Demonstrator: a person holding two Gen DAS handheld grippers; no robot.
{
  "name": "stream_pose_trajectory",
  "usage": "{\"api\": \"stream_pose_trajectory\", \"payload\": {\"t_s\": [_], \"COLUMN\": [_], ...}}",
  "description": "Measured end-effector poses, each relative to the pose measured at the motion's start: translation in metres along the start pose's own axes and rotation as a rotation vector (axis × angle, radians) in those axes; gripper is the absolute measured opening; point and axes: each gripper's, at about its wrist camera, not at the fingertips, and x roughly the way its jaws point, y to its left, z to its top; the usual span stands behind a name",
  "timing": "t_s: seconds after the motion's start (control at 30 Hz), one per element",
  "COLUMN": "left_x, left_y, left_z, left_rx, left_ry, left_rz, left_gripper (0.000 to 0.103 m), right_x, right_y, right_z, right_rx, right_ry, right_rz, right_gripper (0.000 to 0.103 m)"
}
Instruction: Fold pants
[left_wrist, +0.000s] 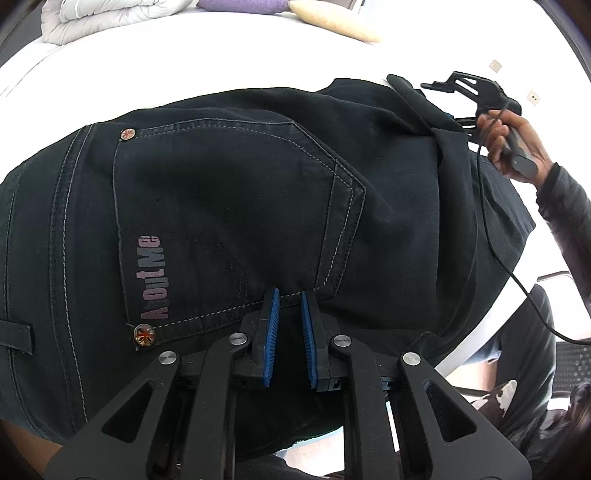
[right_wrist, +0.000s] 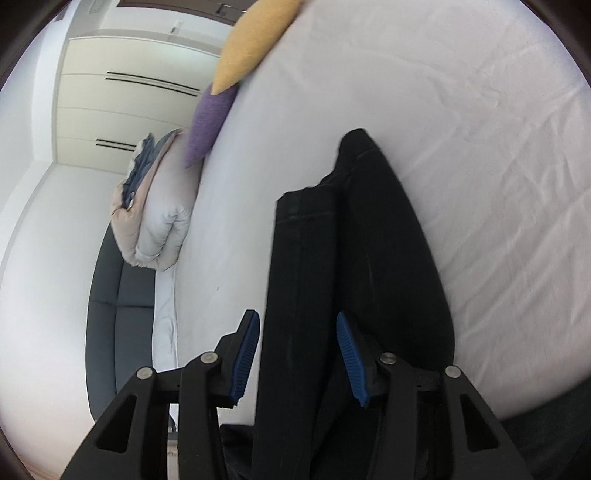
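The pants (left_wrist: 236, 206) lie on the white bed (right_wrist: 461, 129), seat side up. The left wrist view shows a back pocket (left_wrist: 229, 221) with printed lettering and two round rivets. The right wrist view shows the legs laid one over the other in a long narrow strip, both hems (right_wrist: 325, 192) pointing toward the far side of the bed.

Left claw (left_wrist: 290, 295): jaws nearly together, a narrow gap between the blue pads. The tips sit at the lower pocket seam. The dark cloth against the dark claw body makes it hard to confirm a pinch; the claw appears to rest on or just above the fabric, not to grip it.

Right claw (right_wrist: 295, 317): jaws wide apart, straddling the stacked legs. One pad is clear of the fabric on the bed side; the other overlaps the cloth. Nothing is clamped. In the left wrist view the right hand (left_wrist: 517, 144) holds this claw at the leg end, a cable trailing from it.

Status, as judged: the lengthwise fold, leg onto leg, looks complete. The crosswise folds, hems toward waist, are not yet made. The likely next step is closing the right claw on the leg stack.

Also on the bed: a folded duvet (right_wrist: 159, 221), a purple cushion (right_wrist: 208, 122) and a yellow cushion (right_wrist: 251, 44).
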Motion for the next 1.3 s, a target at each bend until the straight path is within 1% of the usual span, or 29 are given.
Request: {"api": "stream_pose_trajectory", "payload": {"t_s": [0.07,0.17,0.27,0.3,0.33,0.37,0.43,0.47,0.53,0.6,0.7,0.8,0.9,1.03,1.07,1.17,1.23,1.3], "left_x": [0.000,0.001,0.001,0.001,0.001,0.001,0.001,0.001,0.001,0.000,0.000,0.000,-0.001,-0.002,-0.002,-0.002,-0.003,-0.004], "left_y": [0.001,0.004,0.005,0.006,0.007,0.008,0.009,0.010,0.010,0.010,0.009,0.007,0.006,0.015,0.016,0.014,0.013,0.013], "left_z": [0.001,0.002,0.003,0.003,0.003,0.003,0.001,0.001,0.000,-0.001,-0.002,-0.003,-0.003,-0.002,-0.001,0.001,0.002,0.003], "left_rx": [-0.002,-0.009,-0.009,-0.011,-0.012,-0.014,-0.020,-0.023,-0.023,-0.021,-0.017,-0.015,-0.029,-0.085,-0.091,-0.081,-0.082,-0.089], "left_ry": [0.002,0.005,0.008,0.008,0.007,0.007,0.005,0.004,0.003,0.001,-0.002,-0.005,-0.007,0.004,0.007,0.020,0.027,0.029], "left_rz": [-0.001,-0.009,-0.015,-0.017,-0.018,-0.020,-0.025,-0.026,-0.025,-0.023,-0.018,-0.012,-0.017,-0.058,-0.064,-0.047,-0.042,-0.043], "left_gripper": [0.012,0.012,0.012,0.012,0.012,0.012,0.012,0.012,0.012,0.012,0.012,0.012,0.012,0.012,0.012,0.012,0.012,0.012], "right_x": [0.000,0.005,0.013,0.016,0.019,0.019,0.018,0.015,0.002,-0.018,-0.065,-0.120,-0.172,-0.221,-0.229,-0.242,-0.245,-0.247], "right_y": [-0.005,-0.006,0.000,0.003,0.005,0.005,0.007,0.010,0.019,0.022,0.020,0.009,-0.016,-0.062,-0.075,-0.118,-0.135,-0.145], "right_z": [0.005,0.009,0.014,0.016,0.019,0.018,0.018,0.018,0.013,0.008,-0.006,-0.025,-0.052,-0.090,-0.099,-0.128,-0.143,-0.154], "right_rx": [0.019,0.022,-0.002,-0.009,-0.020,-0.031,-0.055,-0.075,-0.142,-0.167,-0.176,-0.159,-0.117,-0.042,-0.015,0.100,0.142,0.176], "right_ry": [-0.015,-0.023,-0.005,0.000,0.002,0.006,0.001,-0.009,-0.048,-0.095,-0.194,-0.283,-0.356,-0.428,-0.438,-0.451,-0.459,-0.471], "right_rz": [0.001,0.026,0.060,0.068,0.073,0.068,0.051,0.037,0.007,-0.004,0.000,0.017,-0.002,-0.091,-0.103,-0.142,-0.154,-0.149], "right_gripper": [0.045,0.045,0.044,0.042,0.033,0.021,0.007,0.006,0.005,0.005,0.004,0.004,0.004,0.004,0.004,0.004,0.004,0.004]}}
